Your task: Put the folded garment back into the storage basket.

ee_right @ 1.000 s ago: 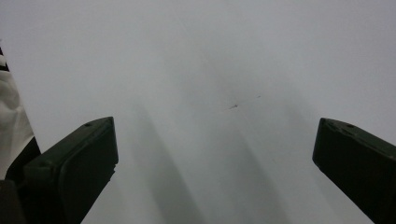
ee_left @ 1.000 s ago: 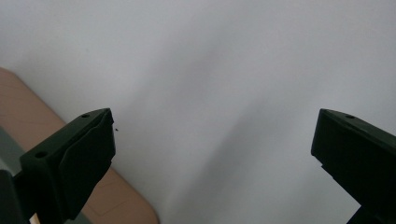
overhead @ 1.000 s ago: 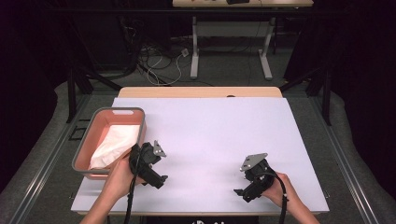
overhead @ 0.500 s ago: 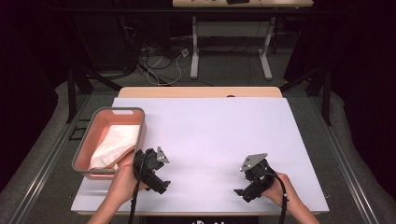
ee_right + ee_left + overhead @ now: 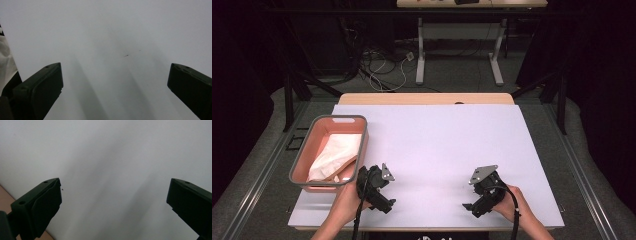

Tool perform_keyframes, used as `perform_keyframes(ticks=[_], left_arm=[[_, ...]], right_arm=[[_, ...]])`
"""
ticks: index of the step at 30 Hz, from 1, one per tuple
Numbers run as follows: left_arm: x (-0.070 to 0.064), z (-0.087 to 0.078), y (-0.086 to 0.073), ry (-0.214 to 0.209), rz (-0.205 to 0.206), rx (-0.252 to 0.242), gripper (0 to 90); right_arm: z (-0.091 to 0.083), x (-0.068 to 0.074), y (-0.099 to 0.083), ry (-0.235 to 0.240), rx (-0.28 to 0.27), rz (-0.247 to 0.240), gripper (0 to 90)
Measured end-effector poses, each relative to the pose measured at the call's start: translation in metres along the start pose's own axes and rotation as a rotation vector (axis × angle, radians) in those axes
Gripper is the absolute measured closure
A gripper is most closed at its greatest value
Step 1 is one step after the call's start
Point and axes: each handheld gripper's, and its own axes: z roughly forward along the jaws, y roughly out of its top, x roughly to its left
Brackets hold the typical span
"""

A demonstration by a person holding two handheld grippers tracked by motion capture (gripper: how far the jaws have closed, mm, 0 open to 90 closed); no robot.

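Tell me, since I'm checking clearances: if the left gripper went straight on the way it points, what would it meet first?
Probably just the bare white table surface; the left gripper has open jaws with nothing between or ahead.

left gripper point(image 5: 384, 202) — drawn back from beside the pink bin point(image 5: 304, 152) toward the near edge of the white surface point(image 5: 442, 145) | left hand point(image 5: 347, 202) — lower in the high view, clear of the bin's near corner

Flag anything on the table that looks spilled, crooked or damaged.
Nothing stands out. The pink bin sits at the table's left edge with white cloth crumpled inside it, none hanging over the rim. The white mat lies flat. Both tools, left and right, rest open on the mat, holding nothing.
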Motion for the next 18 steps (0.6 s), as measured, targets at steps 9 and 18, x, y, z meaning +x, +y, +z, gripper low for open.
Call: perform_keyframes(ticks=[9,18], left_arm=[[-0.005,0.006,-0.009,-0.006,-0.011,-0.007,0.0],[-0.009,0.008,-0.018,-0.006,-0.022,-0.039,0.0]], right_arm=[[0.0,0.002,-0.001,-0.004,-0.003,0.007,0.0],[0.0,0.003,-0.001,-0.006,-0.006,-0.006,0.0]])
